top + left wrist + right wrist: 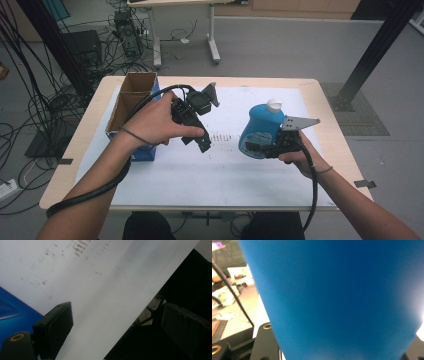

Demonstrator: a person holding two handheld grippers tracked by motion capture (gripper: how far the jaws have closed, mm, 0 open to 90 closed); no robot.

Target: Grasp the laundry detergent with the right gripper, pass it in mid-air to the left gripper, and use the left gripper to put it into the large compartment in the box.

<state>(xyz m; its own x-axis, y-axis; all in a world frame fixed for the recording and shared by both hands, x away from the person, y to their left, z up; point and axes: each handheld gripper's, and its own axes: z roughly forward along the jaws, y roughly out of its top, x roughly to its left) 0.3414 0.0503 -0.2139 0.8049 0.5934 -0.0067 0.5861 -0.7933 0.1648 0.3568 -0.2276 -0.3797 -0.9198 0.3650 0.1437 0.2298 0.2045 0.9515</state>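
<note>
Near the bench's [345,165] far left corner stands an open cardboard box [131,102]. Just right of it, the left hand-held gripper [202,142] hangs over the white sheet [200,170], jaws wide with nothing between them. Toward the right edge, the right hand-held gripper [257,147] clamps a blue bottle [260,130], white-capped and tilted, above the sheet.

- Surface [330,150]: pale wood top, rounded corners.
- White sheet [200,175] over most of it; faint reddish-brown specks near its middle (same specks show in the left gripper view).
- Open cardboard box [131,97] with blue sides, at the sheet's left edge, two compartments.
- Floor [280,50]: grey; tangled black cables [45,105] at left.
- White table legs [213,47] behind.
- Black post [372,52] at right.
</note>
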